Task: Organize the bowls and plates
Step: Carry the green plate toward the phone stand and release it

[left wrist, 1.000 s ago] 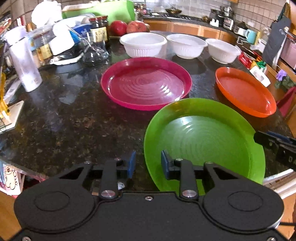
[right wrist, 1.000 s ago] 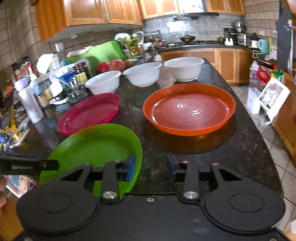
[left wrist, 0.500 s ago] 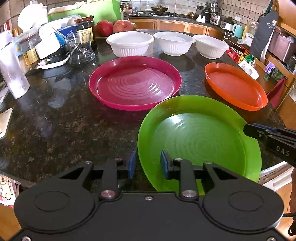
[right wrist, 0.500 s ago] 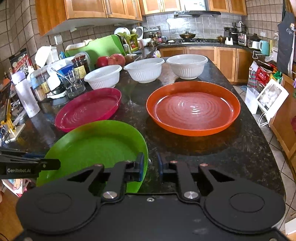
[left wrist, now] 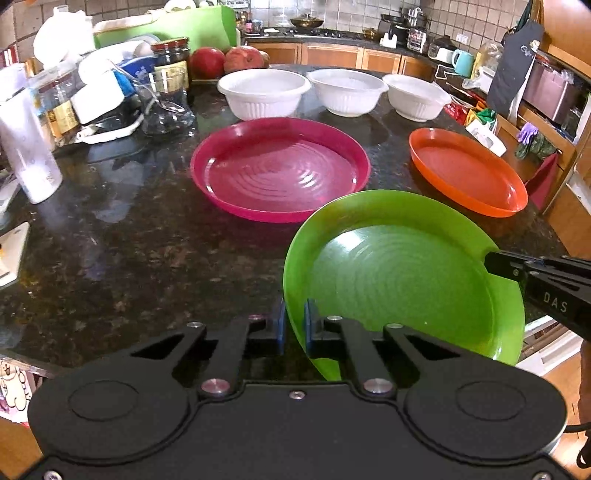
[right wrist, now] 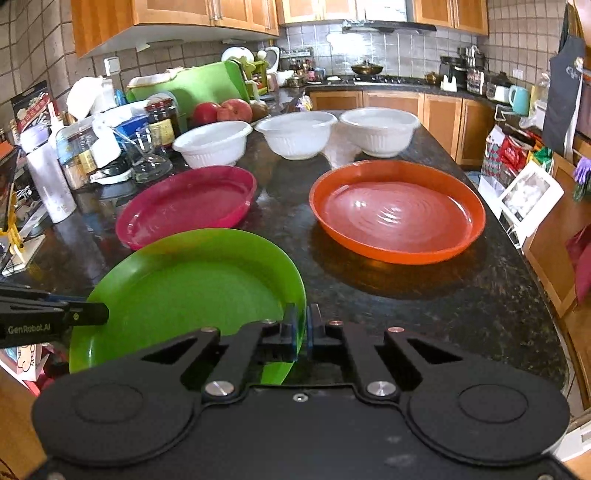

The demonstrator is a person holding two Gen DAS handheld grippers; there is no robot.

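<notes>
A green plate [left wrist: 402, 273] is held by both grippers, lifted and tilted above the dark granite counter [left wrist: 129, 251]. My left gripper [left wrist: 293, 326] is shut on its left rim. My right gripper [right wrist: 301, 326] is shut on its right rim; the plate shows there too [right wrist: 192, 291]. A magenta plate [left wrist: 280, 168] lies beyond it, and an orange plate [left wrist: 465, 170] lies to the right. Three white bowls [left wrist: 264, 92] [left wrist: 347, 90] [left wrist: 417, 96] stand in a row behind the plates.
Jars, a glass pitcher [left wrist: 162, 107], a white bottle [left wrist: 29, 155], containers and a green cutting board [left wrist: 177, 27] crowd the counter's left and back. Red fruit [left wrist: 225, 61] sits behind the bowls. The counter's edge runs close in front and at the right.
Both grippers have closed onto the green plate's rim on opposite sides. The plate has risen off the counter and tilted, moving toward the magenta plate.
</notes>
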